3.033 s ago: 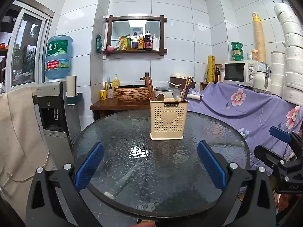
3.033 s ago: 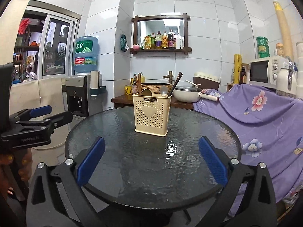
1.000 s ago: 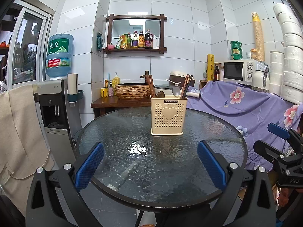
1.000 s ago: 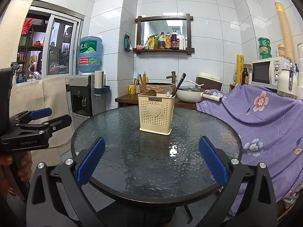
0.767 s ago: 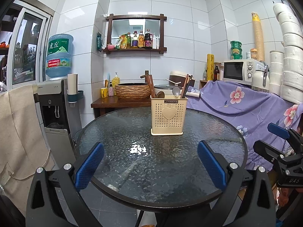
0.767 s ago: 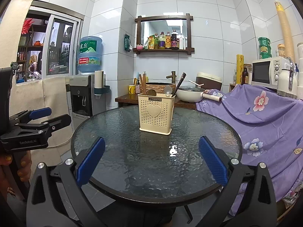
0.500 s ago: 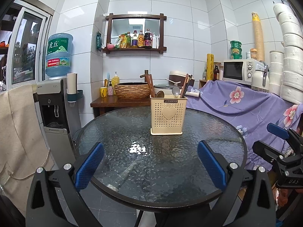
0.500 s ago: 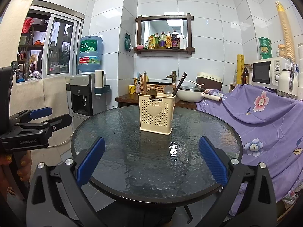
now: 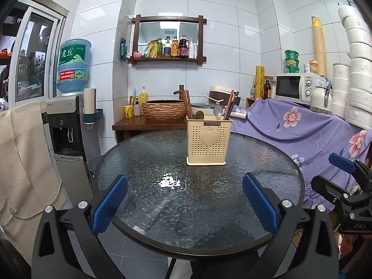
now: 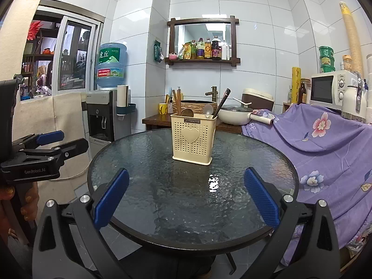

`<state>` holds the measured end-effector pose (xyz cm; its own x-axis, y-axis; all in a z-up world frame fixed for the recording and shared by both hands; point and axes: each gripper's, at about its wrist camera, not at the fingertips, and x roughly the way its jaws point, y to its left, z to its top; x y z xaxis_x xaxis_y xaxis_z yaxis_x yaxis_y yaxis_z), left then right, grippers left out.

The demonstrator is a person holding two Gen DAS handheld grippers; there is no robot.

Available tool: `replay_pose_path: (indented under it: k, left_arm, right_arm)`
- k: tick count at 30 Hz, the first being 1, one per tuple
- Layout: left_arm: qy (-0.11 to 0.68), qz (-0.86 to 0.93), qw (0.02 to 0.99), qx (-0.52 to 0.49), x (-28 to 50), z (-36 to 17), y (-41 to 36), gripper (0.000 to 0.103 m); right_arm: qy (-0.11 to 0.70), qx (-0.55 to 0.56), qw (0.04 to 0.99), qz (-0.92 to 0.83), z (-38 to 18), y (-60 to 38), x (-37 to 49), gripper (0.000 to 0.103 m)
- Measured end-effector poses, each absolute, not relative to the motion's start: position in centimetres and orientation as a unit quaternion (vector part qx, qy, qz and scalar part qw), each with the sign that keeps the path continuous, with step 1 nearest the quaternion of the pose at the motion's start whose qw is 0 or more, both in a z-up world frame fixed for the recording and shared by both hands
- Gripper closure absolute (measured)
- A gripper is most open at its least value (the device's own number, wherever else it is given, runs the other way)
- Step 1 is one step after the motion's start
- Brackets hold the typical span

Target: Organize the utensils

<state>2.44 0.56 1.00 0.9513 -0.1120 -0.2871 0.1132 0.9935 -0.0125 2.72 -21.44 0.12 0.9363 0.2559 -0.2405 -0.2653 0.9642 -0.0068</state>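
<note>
A cream perforated utensil holder [image 9: 207, 143] [image 10: 192, 139] with a heart on its front stands upright past the middle of the round glass table [image 9: 200, 193] [image 10: 193, 193]. Chopsticks [image 9: 231, 104] [image 10: 222, 102], wooden utensils [image 9: 187, 105] [image 10: 177, 103] and a metal spoon [image 9: 218, 111] [image 10: 207, 110] stick out of it. My left gripper [image 9: 184, 200] hangs open over the table's near edge, nothing between its blue pads. My right gripper [image 10: 186, 197] is likewise open and empty at the near edge. Each gripper shows at the side of the other's view.
A purple flowered cloth [image 9: 302, 127] [image 10: 325, 144] covers furniture right of the table. A water dispenser [image 9: 67, 125] [image 10: 102, 116] stands left. Behind the table a wooden counter [image 9: 148, 124] bears a woven basin and a pot. A microwave [image 9: 294, 87] sits at the back right.
Both grippers have drawn back slightly from the table over three seconds, so the holder looks a little smaller; in the last second almost nothing moved.
</note>
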Motion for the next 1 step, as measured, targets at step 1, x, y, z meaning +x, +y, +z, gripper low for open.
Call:
replay_pose_path:
  k: [1]
  left_arm:
    - [0.145,-0.058,0.988,0.002,2.44,0.99,0.56,0.006]
  right_arm:
    - [0.120,-0.019,0.984,0.133,0.04,-21.47,2.77,0.006]
